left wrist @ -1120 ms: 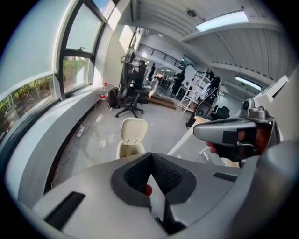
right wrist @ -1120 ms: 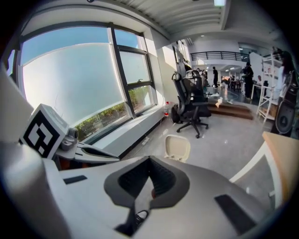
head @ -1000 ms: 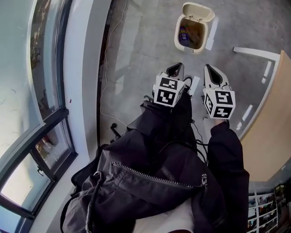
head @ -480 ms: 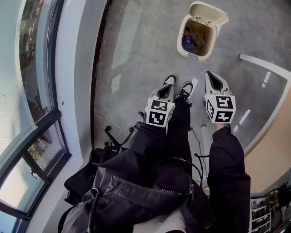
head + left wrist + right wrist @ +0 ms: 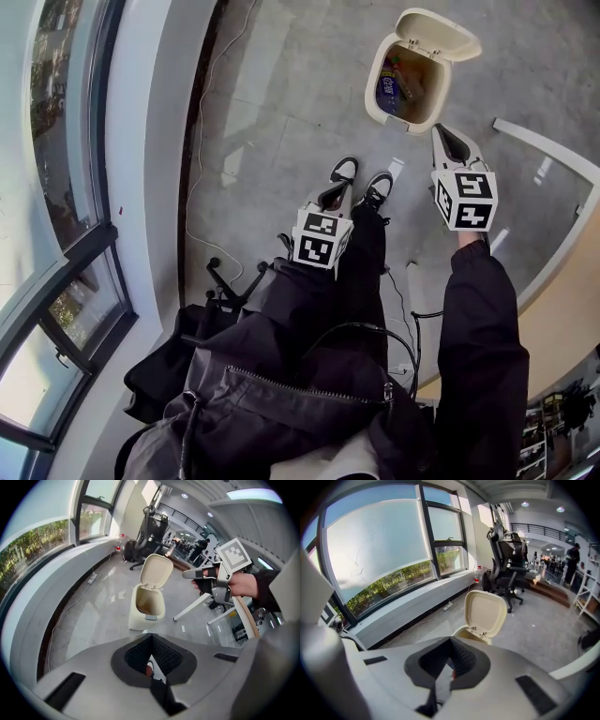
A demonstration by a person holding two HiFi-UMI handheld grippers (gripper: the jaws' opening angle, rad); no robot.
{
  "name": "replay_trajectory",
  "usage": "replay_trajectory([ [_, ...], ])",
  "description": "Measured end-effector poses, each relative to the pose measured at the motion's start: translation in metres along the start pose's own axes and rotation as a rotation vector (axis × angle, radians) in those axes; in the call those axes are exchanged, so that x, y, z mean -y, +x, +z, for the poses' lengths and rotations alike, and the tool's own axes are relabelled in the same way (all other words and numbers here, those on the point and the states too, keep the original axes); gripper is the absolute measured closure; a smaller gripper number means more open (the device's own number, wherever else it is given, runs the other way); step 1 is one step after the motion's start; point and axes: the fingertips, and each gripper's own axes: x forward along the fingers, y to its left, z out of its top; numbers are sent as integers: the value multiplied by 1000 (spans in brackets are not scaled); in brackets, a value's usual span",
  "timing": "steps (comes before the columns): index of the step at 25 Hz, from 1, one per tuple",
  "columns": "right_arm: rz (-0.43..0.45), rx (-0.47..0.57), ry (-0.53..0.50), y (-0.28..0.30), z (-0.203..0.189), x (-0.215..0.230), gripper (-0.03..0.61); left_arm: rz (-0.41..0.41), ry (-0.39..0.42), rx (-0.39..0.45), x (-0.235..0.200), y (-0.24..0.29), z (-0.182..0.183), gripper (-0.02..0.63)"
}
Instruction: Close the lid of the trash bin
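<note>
A cream trash bin (image 5: 373,94) stands on the grey floor with its lid (image 5: 441,33) swung up and open; wrappers lie inside. My right gripper (image 5: 441,133) is shut and empty, its tip just short of the bin's near right rim. My left gripper (image 5: 337,190) is shut too, held lower over the person's legs, well short of the bin. In the left gripper view the bin (image 5: 146,606) and raised lid (image 5: 157,571) lie ahead, with the right gripper (image 5: 187,574) above and to the right of them. The right gripper view shows the lid's inner face (image 5: 486,613) close ahead.
The person's shoes (image 5: 345,170) stand just short of the bin. A white table frame (image 5: 548,141) and a wooden tabletop edge (image 5: 562,309) lie to the right. Windows, a sill and a floor cable (image 5: 192,216) run along the left. A black office chair (image 5: 508,550) stands beyond the bin.
The person has stepped closer to the bin. My right gripper has moved forward towards the bin's rim, while my left gripper has dropped back. The lid stays open.
</note>
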Motion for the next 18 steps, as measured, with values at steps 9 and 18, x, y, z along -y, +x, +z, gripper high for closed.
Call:
replay_trajectory([
  [9,-45,86,-167,39,104,76,574,-8,-38,3,-3,1,5,618],
  [18,-56,62,-139,83,147,116,522,5,-75,-4,-18,0,2,618],
])
